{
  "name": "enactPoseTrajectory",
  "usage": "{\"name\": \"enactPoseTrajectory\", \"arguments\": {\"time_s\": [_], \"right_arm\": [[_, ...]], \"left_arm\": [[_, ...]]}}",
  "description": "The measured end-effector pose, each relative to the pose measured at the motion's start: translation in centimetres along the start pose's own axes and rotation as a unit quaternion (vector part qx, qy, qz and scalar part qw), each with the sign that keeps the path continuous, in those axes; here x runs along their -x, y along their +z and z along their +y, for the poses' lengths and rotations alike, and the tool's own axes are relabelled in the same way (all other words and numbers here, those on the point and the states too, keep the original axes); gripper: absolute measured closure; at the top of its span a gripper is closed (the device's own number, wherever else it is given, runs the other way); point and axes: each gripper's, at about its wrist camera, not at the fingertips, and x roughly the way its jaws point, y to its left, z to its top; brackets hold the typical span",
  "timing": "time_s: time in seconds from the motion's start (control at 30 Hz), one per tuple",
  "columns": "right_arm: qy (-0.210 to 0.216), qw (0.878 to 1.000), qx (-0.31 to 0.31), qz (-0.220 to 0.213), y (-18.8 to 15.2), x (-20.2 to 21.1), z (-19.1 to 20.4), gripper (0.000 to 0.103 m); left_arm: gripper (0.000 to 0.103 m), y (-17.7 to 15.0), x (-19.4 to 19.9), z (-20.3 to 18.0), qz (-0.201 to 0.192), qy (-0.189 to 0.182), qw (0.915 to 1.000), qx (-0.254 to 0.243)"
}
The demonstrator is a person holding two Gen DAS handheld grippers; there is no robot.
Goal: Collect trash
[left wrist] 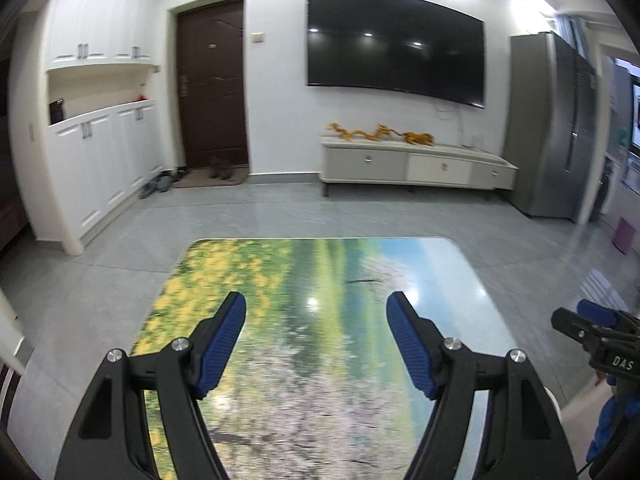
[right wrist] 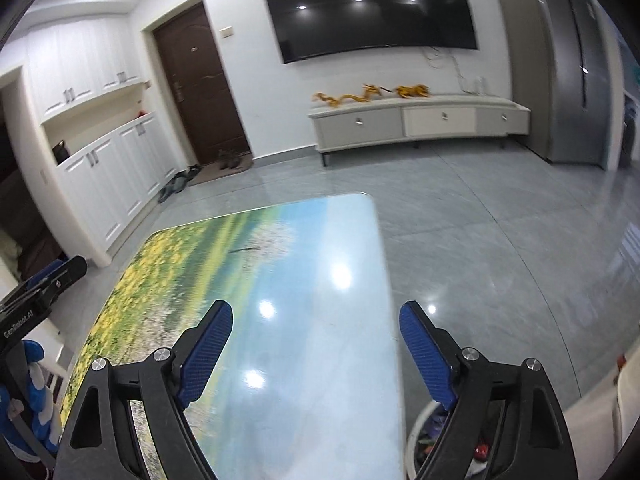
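Observation:
My left gripper (left wrist: 316,300) hangs open over the table (left wrist: 320,264), whose top bears a printed landscape of yellow flowers and sky; nothing lies between its blue pads. My right gripper (right wrist: 316,310) is open too, above the table's (right wrist: 280,240) right side, holding nothing. A round white bin (right wrist: 420,432) with coloured scraps inside stands on the floor at the table's right edge, partly hidden behind the right finger. Each gripper shows in the other's view: the right one (left wrist: 588,320) at the right edge, the left one (right wrist: 60,276) at the left edge. No loose trash shows on the tabletop.
Grey tiled floor (left wrist: 280,208) surrounds the table. A wall-mounted TV (left wrist: 396,44) hangs above a low cabinet (left wrist: 416,164) with yellow figures. A brown door (left wrist: 212,88), white cupboards (left wrist: 104,160) and a grey fridge (left wrist: 556,128) line the walls. Shoes lie by the doormat.

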Motion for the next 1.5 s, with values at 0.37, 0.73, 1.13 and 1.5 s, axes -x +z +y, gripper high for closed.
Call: {"name": "enactPoseTrajectory", "arguments": {"time_s": [0.37,0.73,1.13,1.5], "right_arm": [[-0.032,0.998,0.047,-0.032,0.0,-0.8,4.1,0.006],[-0.078,0.995,0.046,-0.035,-0.9,-1.7,3.9,0.0],[-0.123,0.991,0.039,-0.044,-2.0,-2.5,2.7,0.0],[-0.15,0.987,0.015,-0.059,-2.2,-1.8,1.3,0.0]], "left_arm": [[0.032,0.0,0.7,2.9,-0.025,0.057,0.9981,0.007],[0.0,-0.6,1.6,3.7,-0.067,0.089,0.9935,0.024],[0.0,-1.0,1.7,5.1,-0.073,0.138,0.9867,0.045],[0.0,-1.1,2.1,6.2,-0.084,0.161,0.9812,0.066]]}}
